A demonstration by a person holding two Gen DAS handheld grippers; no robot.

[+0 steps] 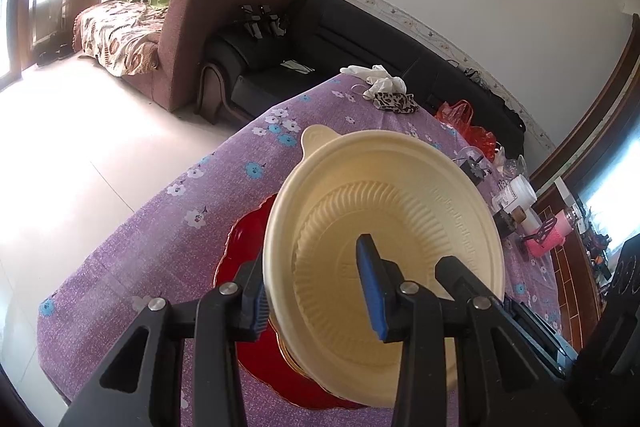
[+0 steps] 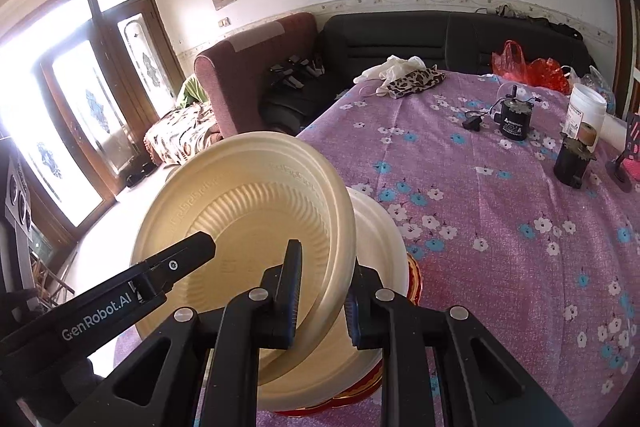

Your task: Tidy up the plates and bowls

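Observation:
A cream plastic bowl (image 1: 400, 195) is held tilted above a red plate (image 1: 244, 239) with a gold rim, near the table's left edge. My left gripper (image 1: 310, 267) is open and straddles the bowl's near-left rim. One of its fingers is outside the rim and the blue pad (image 1: 372, 291) stands inside, clear of the wall. In the right wrist view my right gripper (image 2: 326, 259) is shut on the cream bowl (image 2: 248, 203) at its right rim, one finger inside and one outside. A second, paler bowl (image 2: 380, 227) sits under it on the red plate (image 2: 414, 279). A left gripper finger (image 2: 192, 251) reaches into the bowl.
The table wears a purple flowered cloth (image 2: 500, 227). At its right side stand a white jar (image 2: 586, 107), a black motor (image 2: 514, 119) and a dark can (image 2: 572, 159). Gloves and a leopard pouch (image 2: 416, 79) lie at the far edge beside red bags (image 2: 532, 67). Sofas stand beyond.

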